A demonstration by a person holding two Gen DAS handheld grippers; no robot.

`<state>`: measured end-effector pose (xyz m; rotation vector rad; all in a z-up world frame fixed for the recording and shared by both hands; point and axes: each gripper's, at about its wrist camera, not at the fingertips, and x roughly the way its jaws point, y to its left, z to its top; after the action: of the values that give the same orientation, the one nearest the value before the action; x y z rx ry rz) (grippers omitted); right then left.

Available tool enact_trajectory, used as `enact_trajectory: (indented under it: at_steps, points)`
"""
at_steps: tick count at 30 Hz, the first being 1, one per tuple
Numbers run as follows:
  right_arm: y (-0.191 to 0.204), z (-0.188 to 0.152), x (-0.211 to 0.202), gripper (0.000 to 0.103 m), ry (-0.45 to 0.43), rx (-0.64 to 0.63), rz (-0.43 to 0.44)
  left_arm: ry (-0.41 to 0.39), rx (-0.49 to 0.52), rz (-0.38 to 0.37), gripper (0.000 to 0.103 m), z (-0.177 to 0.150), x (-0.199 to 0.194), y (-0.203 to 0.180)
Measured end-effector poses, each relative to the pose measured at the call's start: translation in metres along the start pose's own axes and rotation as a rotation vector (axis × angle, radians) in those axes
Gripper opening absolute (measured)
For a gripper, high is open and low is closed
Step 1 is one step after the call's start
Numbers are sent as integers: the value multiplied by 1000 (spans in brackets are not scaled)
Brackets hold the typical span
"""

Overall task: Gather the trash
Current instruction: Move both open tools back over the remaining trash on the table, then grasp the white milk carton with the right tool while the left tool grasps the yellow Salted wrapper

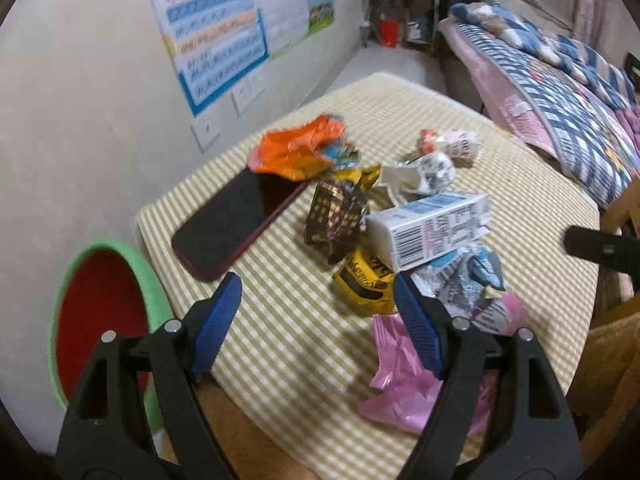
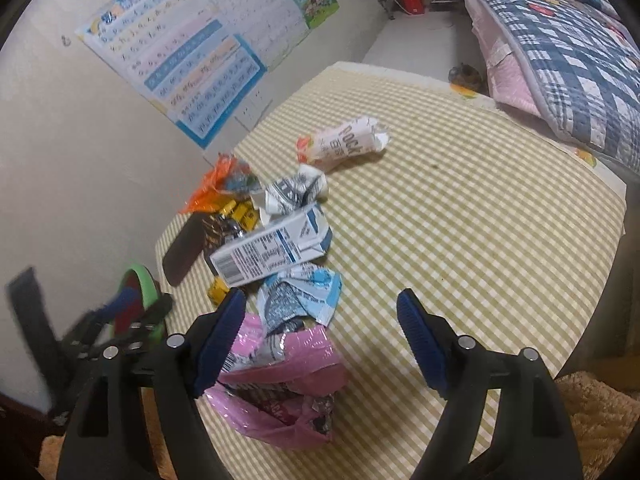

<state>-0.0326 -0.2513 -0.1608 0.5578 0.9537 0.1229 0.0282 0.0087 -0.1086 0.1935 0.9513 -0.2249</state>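
A heap of trash lies on the checked tablecloth [image 1: 320, 344]: an orange wrapper [image 1: 300, 152], a brown-gold wrapper [image 1: 336, 212], a white milk carton [image 1: 432, 228], a yellow wrapper [image 1: 364, 284], a blue-white wrapper [image 2: 300, 296], a crumpled paper cup [image 2: 292, 192], a Pocky packet [image 2: 344, 144] and a pink bag [image 2: 280, 384]. My left gripper [image 1: 314, 280] hangs open over the table's near edge, just short of the yellow wrapper. My right gripper [image 2: 320, 296] is open above the pink bag and blue-white wrapper, gripping nothing.
A dark phone [image 1: 236, 224] lies among the trash near the wall. A bin with a green rim [image 1: 100, 248] and red inside stands left of the table. Posters hang on the wall. A quilted bed [image 2: 560, 60] is at the right.
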Motion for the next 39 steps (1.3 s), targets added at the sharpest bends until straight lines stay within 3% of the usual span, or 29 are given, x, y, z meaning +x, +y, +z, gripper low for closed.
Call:
enact_trajectory:
  at_steps: [3, 7, 10, 13, 16, 18, 19, 28, 32, 33, 34, 37, 39]
  points:
    - [-1, 2, -3, 77, -5, 19, 30, 46, -47, -27, 75, 2, 19, 3]
    - [-1, 5, -2, 77, -6, 28, 38, 96, -32, -46, 70, 5, 39, -3]
    - [-3, 6, 3, 77, 2, 40, 36, 128, -52, -124, 70, 6, 47, -8]
    - [-7, 8, 7, 77, 1, 56, 33, 145, -31, -150, 69, 4, 51, -18]
    - [-14, 16, 16, 77, -3, 103, 63, 164, -28, -189, 57, 2, 58, -22]
    - [-18, 22, 27, 77, 4, 145, 85, 181, -41, -213, 35, 2, 60, -24]
    - [-21, 26, 35, 77, 11, 175, 103, 187, -33, -216, 33, 2, 61, -26]
    - [-20, 34, 89, 79, 106, 312, 182, 186, -39, -222, 32, -1, 59, -21]
    - [-16, 39, 106, 79, 134, 335, 219, 208, -48, -223, 40, -2, 66, -19]
    - [-14, 39, 110, 74, 145, 328, 228, 213, -50, -221, 40, -2, 68, -18]
    - [-13, 39, 112, 60, 153, 323, 232, 214, -50, -217, 40, -3, 69, -18]
    - [-12, 38, 108, 47, 152, 326, 271, 213, -61, -226, 32, -6, 71, -17]
    - [-9, 42, 90, 44, 104, 282, 262, 196, -72, -222, 30, -7, 68, -17]
